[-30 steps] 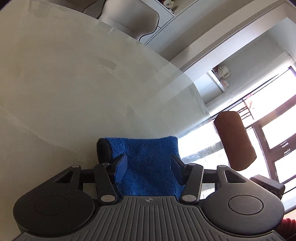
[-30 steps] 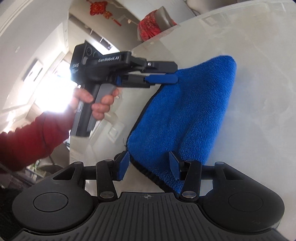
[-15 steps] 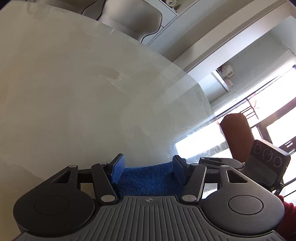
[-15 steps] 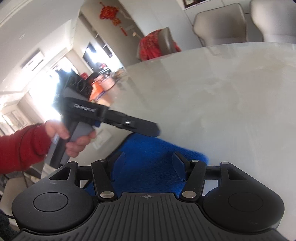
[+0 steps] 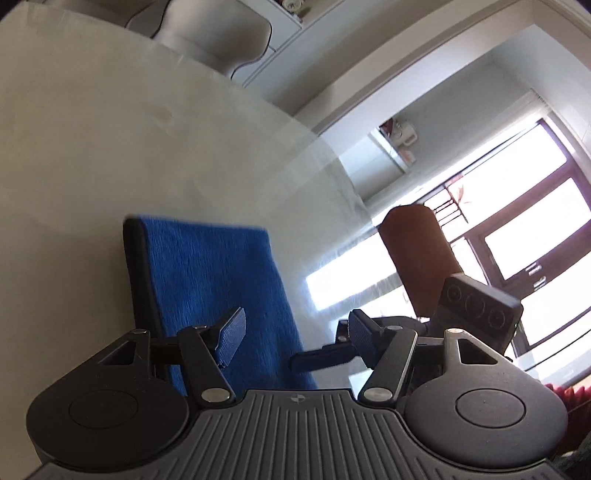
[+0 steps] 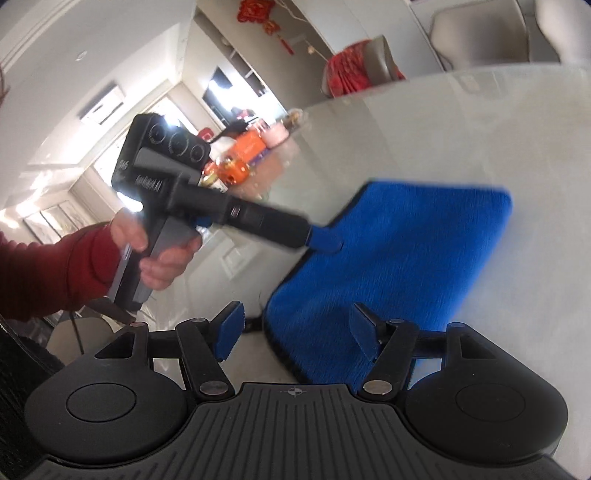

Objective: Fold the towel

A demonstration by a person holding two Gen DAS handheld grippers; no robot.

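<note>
Blue, one folded towel (image 6: 388, 269) lies on the table (image 6: 461, 122); both tongs (image 5: 295, 338) (image 6: 297, 330) spread, empty.

— What is sitting around the pale table (image 5: 110, 147)?
— A light grey chair (image 5: 218, 33) is standing at its far edge, and a brown cushion (image 5: 417, 254) is showing against the bright window (image 5: 524, 218).
— And on the other side?
— A chair draped in red cloth (image 6: 354, 70) is standing there, orange items (image 6: 243, 155) are crowding the far end, and a red ornament (image 6: 255, 9) is hanging on the wall.
</note>
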